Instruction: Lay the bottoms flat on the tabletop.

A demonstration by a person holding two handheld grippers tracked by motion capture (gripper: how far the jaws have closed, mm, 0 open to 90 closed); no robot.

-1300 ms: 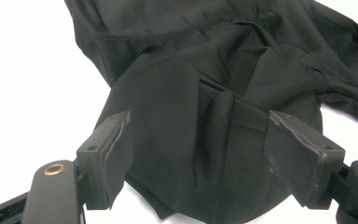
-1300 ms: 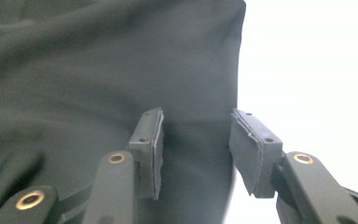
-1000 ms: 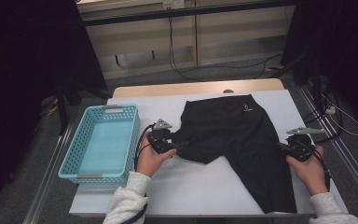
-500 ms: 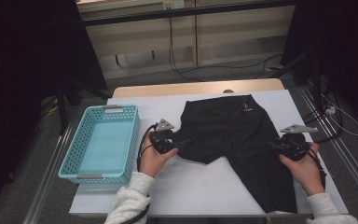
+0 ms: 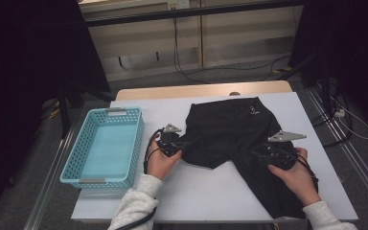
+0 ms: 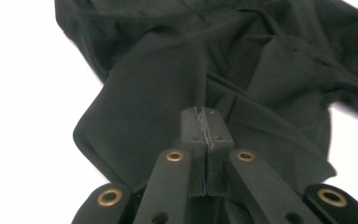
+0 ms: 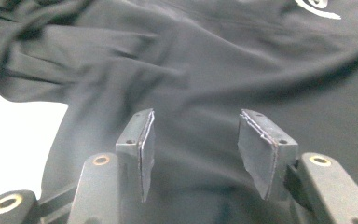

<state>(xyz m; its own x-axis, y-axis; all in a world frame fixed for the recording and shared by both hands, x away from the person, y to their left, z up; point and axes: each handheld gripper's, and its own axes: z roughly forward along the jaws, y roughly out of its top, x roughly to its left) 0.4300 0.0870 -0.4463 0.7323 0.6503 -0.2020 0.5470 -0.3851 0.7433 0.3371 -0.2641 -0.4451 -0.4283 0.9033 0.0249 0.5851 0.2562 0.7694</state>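
1. White-topped table (image 5: 211,191), pale wooden edge along the far side.
2. Black garment (image 5: 239,139) spread flat across the middle and right of the table, small white logo near its far edge, one leg reaching toward the near right corner.
3. Turquoise perforated basket (image 5: 84,165) on the left part of the table, well apart from the garment, its near-left corner at the table's edge.
4. Bare white surface between basket and garment and along the near edge.
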